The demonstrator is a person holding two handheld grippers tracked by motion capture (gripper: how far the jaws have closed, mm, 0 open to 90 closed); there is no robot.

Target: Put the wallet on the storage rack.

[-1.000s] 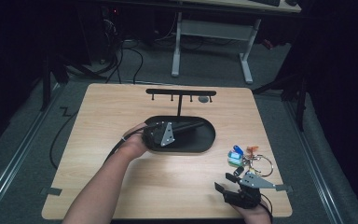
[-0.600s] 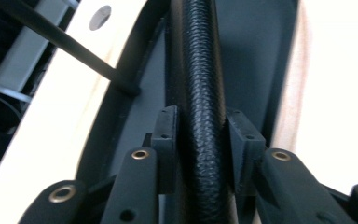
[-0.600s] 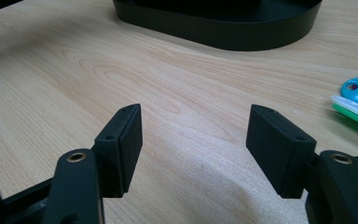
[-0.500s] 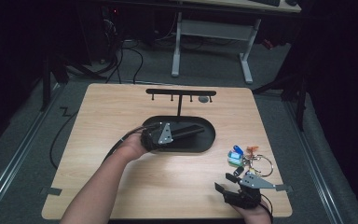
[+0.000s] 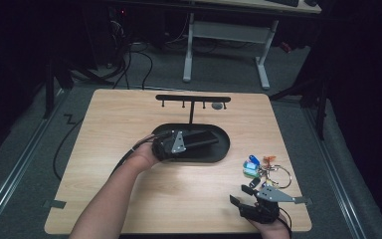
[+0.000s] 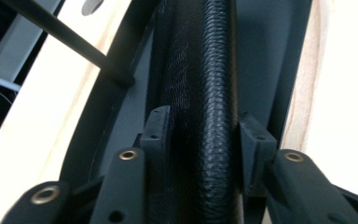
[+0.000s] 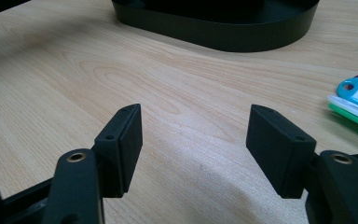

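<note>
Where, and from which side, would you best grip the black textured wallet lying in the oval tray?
Probably across the wallet's narrow width at its near end, coming in along its length from the tray's left end, as the left gripper does. It lies lengthwise, its rounded textured edge between the jaws, which have just been opening.

Pale wood-grain table (image 5: 129, 119), smooth, with a soft sheen. Matt black tray (image 5: 223, 149), plastic-looking, smooth-walled, near the table's middle. Inside the tray, a black case (image 6: 209, 93): pebbled, leather-like rounded edge beside a fine woven, cloth-like face. Thin matt black metal-looking rack (image 5: 193, 98) by the far edge. Glossy coloured plastic key tags (image 5: 251, 167) on shiny metal rings (image 5: 278, 175) toward the right edge. Matt black gripper pads (image 7: 279, 149), brass-toned rivets.
</note>
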